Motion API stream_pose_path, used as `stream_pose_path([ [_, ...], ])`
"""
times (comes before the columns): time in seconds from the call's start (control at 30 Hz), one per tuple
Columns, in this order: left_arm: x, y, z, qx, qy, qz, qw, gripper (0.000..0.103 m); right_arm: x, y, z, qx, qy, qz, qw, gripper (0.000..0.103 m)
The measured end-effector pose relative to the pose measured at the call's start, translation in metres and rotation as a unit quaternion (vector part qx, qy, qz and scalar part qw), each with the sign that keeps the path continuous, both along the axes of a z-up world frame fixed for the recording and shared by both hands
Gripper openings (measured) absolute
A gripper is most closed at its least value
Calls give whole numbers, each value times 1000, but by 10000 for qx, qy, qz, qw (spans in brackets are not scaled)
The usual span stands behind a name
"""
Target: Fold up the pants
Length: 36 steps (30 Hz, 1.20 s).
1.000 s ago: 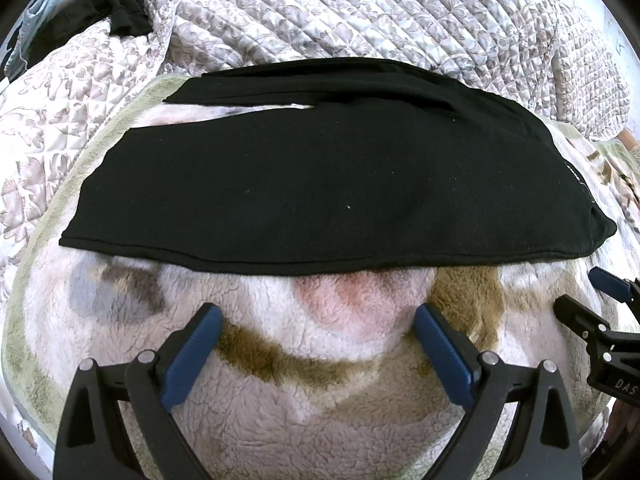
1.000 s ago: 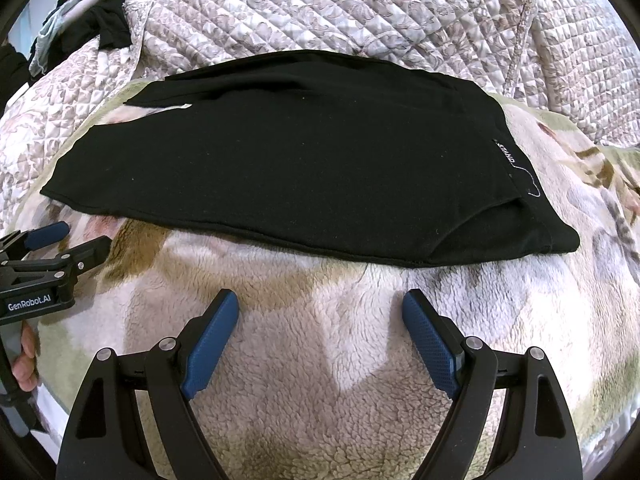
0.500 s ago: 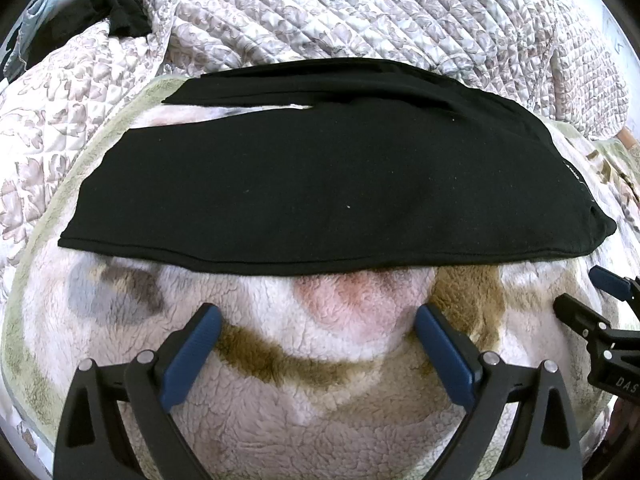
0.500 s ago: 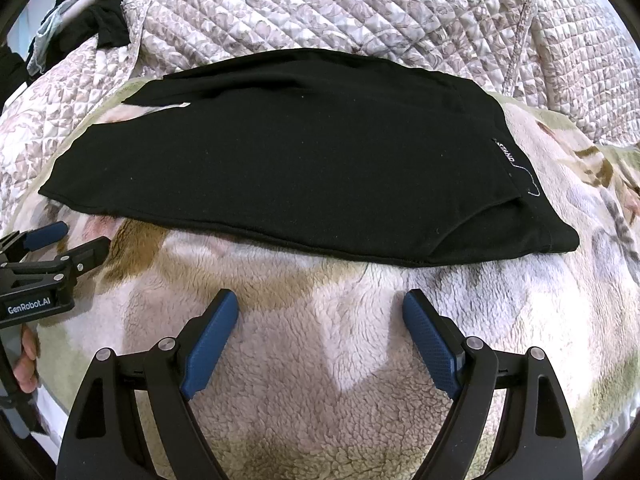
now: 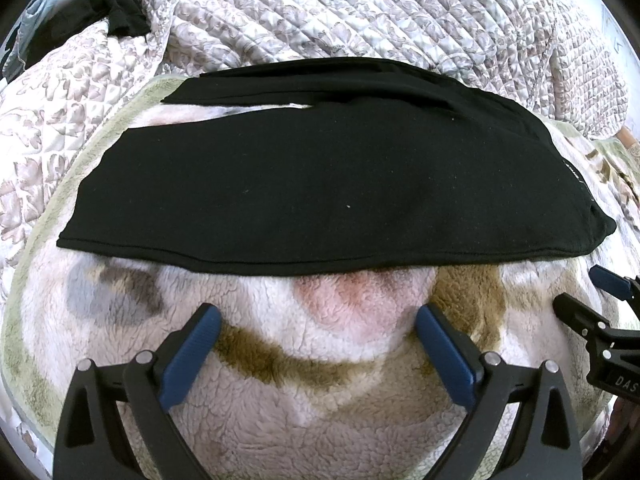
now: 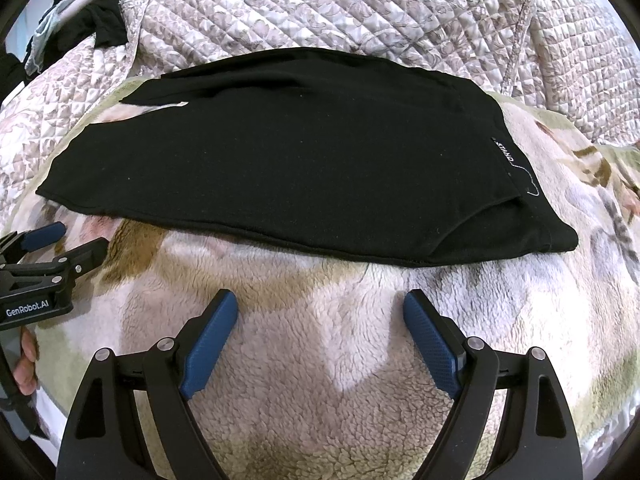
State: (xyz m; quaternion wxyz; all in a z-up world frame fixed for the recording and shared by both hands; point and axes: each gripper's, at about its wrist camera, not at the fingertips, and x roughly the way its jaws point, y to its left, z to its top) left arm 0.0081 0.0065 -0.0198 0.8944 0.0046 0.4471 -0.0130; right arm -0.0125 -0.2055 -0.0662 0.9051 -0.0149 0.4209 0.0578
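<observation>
Each camera sits just behind its own wide-spread fingers, low over the fleece blanket (image 5: 320, 392), looking forward and slightly down. Ahead of both lie the black pants (image 5: 320, 184) and quilt (image 6: 360, 4). The left gripper (image 5: 318, 316) faces the pants squarely; the right gripper (image 6: 320, 300) sits beside it, nearer the waistband.

Plain black pants (image 5: 320, 192) carry a small white-lettered label (image 6: 505, 152) toward the right gripper's right side. Beneath them, a fleece blanket (image 5: 320, 400) in cream with brown, pink and grey patches, edged pale green. Beyond, a quilted bedspread (image 6: 360, 8) with mauve-grey leaf print on white. Blue gripper pads (image 5: 192, 356), black frames.
</observation>
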Motion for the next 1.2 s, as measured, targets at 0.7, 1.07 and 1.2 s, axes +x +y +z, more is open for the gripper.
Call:
stream_pose_path([
  [0.7, 0, -1, 0, -21, -14, 1, 10000, 101, 1, 3, 1, -72, -5, -18, 10000, 87],
  [1.07, 1, -1, -1, -36, -27, -5, 10000, 101, 0, 3, 1, -72, -14, -28, 10000, 88],
  [1.2, 1, -1, -1, -39, -28, -5, 10000, 101, 0, 3, 1, -74, -22, -37, 10000, 88],
])
